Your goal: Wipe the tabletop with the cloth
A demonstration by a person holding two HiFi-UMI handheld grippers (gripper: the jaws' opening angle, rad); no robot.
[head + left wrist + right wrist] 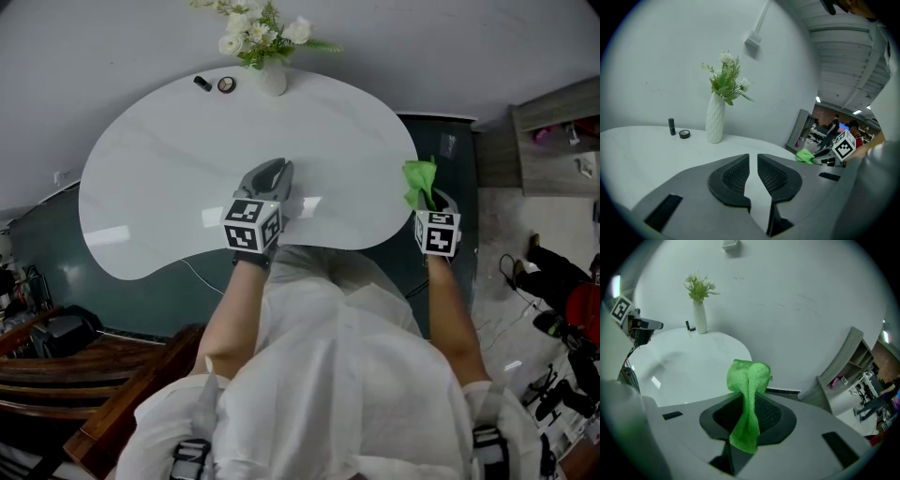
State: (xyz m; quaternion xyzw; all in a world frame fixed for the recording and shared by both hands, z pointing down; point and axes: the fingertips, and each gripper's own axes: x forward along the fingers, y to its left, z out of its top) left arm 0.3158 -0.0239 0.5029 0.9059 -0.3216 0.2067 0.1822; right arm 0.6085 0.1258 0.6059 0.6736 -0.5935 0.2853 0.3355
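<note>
A white kidney-shaped tabletop [159, 187] lies in front of me. My left gripper [272, 173] hovers over its near middle, jaws almost together with nothing between them [753, 159]. My right gripper [429, 197] is at the table's right edge, shut on a bright green cloth [419, 180]. The cloth [749, 380] is pinched in the middle; a bunched end sticks up past the fingertips and a tail hangs back. From the left gripper view the cloth [805, 155] shows off to the right, beyond the table edge [637, 150].
At the table's far edge stand a white vase of flowers [273, 77], a small black tube [202, 83] and a round compact [226, 85]. Dark wooden furniture [56, 366] is at lower left. A grey shelf unit [553, 141] and cables [516, 272] lie to the right.
</note>
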